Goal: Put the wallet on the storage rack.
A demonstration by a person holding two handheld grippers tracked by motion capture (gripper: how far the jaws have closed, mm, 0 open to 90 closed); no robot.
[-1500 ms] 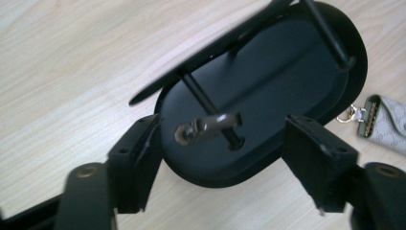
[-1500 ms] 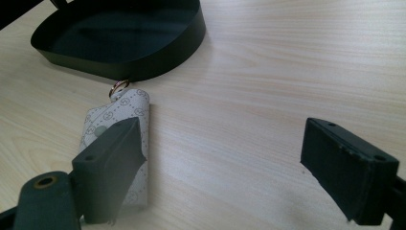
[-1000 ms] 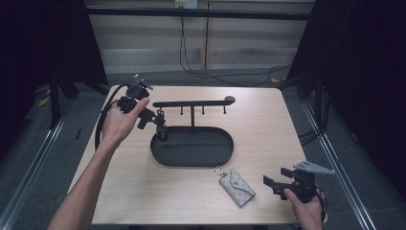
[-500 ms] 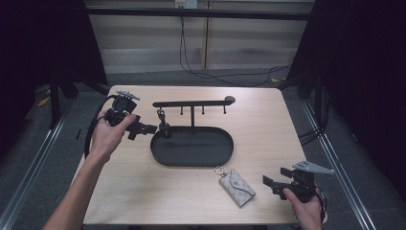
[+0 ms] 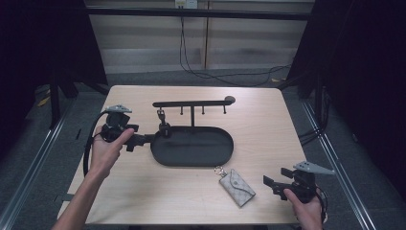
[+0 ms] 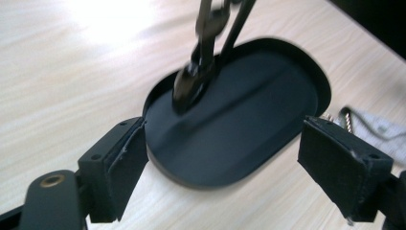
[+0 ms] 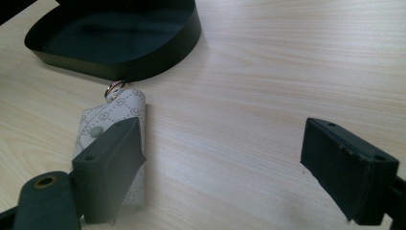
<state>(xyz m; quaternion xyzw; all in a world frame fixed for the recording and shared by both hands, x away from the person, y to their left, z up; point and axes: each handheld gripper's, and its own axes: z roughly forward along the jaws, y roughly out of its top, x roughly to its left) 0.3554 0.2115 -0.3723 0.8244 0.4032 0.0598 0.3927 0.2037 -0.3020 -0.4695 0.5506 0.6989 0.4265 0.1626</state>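
In the high view, a patterned key pouch (image 5: 237, 187) is seen lying flat on the bench (image 5: 258, 124), just beside the front edge of the black oval tray (image 5: 196, 160), with its ring (image 5: 219, 169) pointing toward the tray. Its long axis runs slantwise, from the ring at the upper left to the flap end at the lower right. The right hand-held gripper (image 5: 269, 182) is placed near the pouch's lower right end and aimed leftward at it; it is judged the nearer one. The left hand-held gripper (image 5: 143, 139) is held at the tray's left end, beside a dark key fob (image 5: 164, 128) hung from the hook rail (image 5: 191, 103), well apart from the pouch.

In the left gripper view, the left hand-held gripper (image 6: 246, 165) is seen spread wide and empty, with the tray (image 6: 268, 96) between the jaws and the hanging fob (image 6: 189, 86) ahead. A corner of the pouch (image 6: 378, 125) is glimpsed past the right jaw.

In the right gripper view, the right hand-held gripper (image 7: 222, 165) is also spread wide and empty. The pouch (image 7: 107, 127) lies ahead and to the left, partly hidden behind the left jaw, its length running away toward the tray (image 7: 143, 57). A shift to the left would likely be needed before closing.
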